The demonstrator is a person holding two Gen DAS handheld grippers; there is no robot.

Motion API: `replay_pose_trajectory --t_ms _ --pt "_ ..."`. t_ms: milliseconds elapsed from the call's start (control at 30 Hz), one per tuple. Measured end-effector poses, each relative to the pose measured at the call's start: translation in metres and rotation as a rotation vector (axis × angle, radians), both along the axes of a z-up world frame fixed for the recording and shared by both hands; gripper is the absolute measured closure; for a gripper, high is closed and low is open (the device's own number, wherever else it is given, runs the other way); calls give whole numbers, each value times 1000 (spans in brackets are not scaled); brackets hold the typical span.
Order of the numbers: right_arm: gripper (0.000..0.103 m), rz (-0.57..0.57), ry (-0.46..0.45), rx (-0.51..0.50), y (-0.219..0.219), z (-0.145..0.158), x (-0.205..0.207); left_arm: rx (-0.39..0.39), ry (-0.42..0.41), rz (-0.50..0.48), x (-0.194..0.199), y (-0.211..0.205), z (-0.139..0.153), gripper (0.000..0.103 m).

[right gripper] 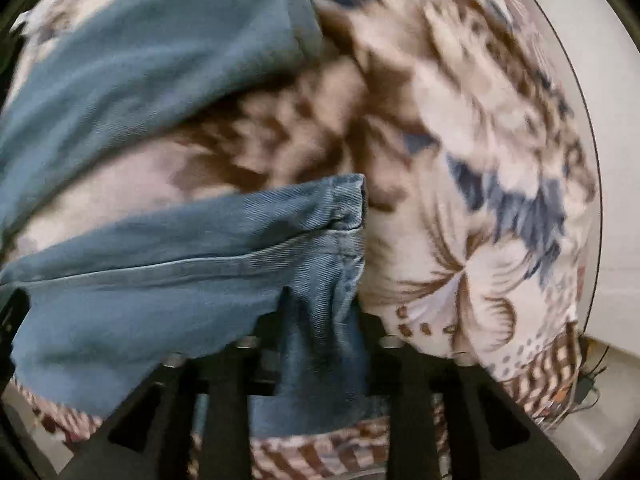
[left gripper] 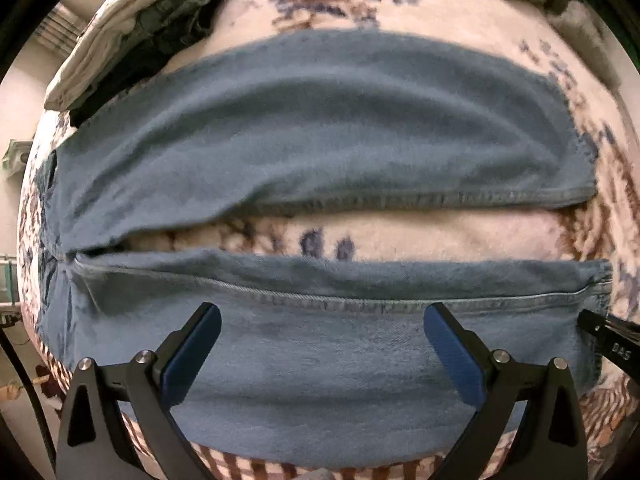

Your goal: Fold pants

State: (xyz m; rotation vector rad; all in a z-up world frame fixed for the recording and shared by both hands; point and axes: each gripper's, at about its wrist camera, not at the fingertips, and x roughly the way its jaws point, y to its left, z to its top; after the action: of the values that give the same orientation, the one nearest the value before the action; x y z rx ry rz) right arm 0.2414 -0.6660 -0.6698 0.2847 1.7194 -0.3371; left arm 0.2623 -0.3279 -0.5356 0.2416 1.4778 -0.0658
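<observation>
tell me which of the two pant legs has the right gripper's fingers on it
The near leg: its hem end is bunched between the right gripper fingers. The far leg lies flat and untouched across the blanket gap.

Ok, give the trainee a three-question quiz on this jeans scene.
1. True or false: the left hand-held gripper is open above the jeans.
2. What lies between the right hand-held gripper's fingers? A) the blanket B) a jeans leg end C) nothing
3. What shows between the two jeans legs?

Key: 1 true; 2 B; 3 the floral blanket.
</observation>
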Motion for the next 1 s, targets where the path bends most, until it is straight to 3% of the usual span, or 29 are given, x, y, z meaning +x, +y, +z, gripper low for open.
replay_pose_trajectory --t_ms 33,167,267,400,567,667,767,933,1000 --pt "40 16 -21 -10 -1 18 2 -6 -8 -21 4 2 8 0" --pt "38 53 -115 -34 21 67 36 22 -124 -123 30 6 45 0" --pt "38 97 -199 20 108 76 98 73 -244 -158 56 21 72 0" --pt "38 177 -257 87 200 78 176 162 -323 -148 107 67 86 0" --pt "38 347 -323 -29 261 85 258 289 -356 -72 165 136 85 0" --pt "38 368 -311 -57 262 68 297 323 -325 -56 190 164 72 0" --pt "38 370 -236 -27 256 34 333 375 -255 -122 209 176 39 0" --pt "38 506 -55 -15 271 -41 379 406 -40 -373 222 155 -44 0" --pt "38 607 -3 -60 288 -63 388 404 46 -473 222 145 -70 0"
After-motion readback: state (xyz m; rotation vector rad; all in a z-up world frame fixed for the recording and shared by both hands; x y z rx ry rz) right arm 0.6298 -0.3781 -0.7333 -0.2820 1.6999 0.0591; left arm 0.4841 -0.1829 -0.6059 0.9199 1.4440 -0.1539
